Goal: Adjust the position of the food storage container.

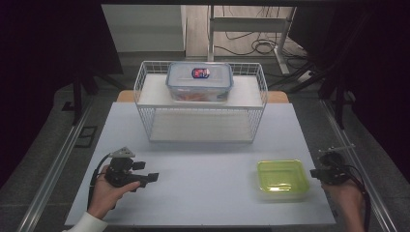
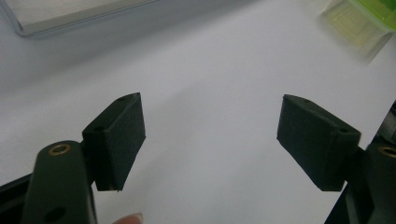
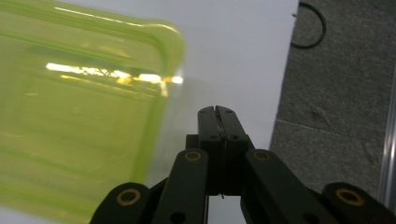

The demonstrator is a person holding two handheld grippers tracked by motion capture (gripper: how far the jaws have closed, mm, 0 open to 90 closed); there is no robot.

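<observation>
The yellow-green plastic container (image 1: 283,178) sits open-topped on the near right part of the white table (image 1: 203,169), close to the right edge and well apart from anything else on the board. It lies just to the left of the right gripper (image 1: 315,173), whose tips point toward it from beyond its right-hand side; in the right gripper view the container's rounded corner (image 3: 159,51) stands just left of the pressed-together tips (image 3: 217,112), not touching them. That gripper's jaws are fully closed with nothing between them, so they would have to part before they could take the rim. The container is nearly square, slightly wider across the table than deep. The left gripper (image 1: 153,177) rests at the near left of the table, far across from the container, its jaws spread wide and empty. The right hand is therefore clearly the nearer one. Farther back stands a white wire basket rack (image 1: 200,104), with a clear lidded food box (image 1: 199,81) on its upper shelf. Around the table lies grey carpet, with cables (image 1: 251,46) on the floor behind.
</observation>
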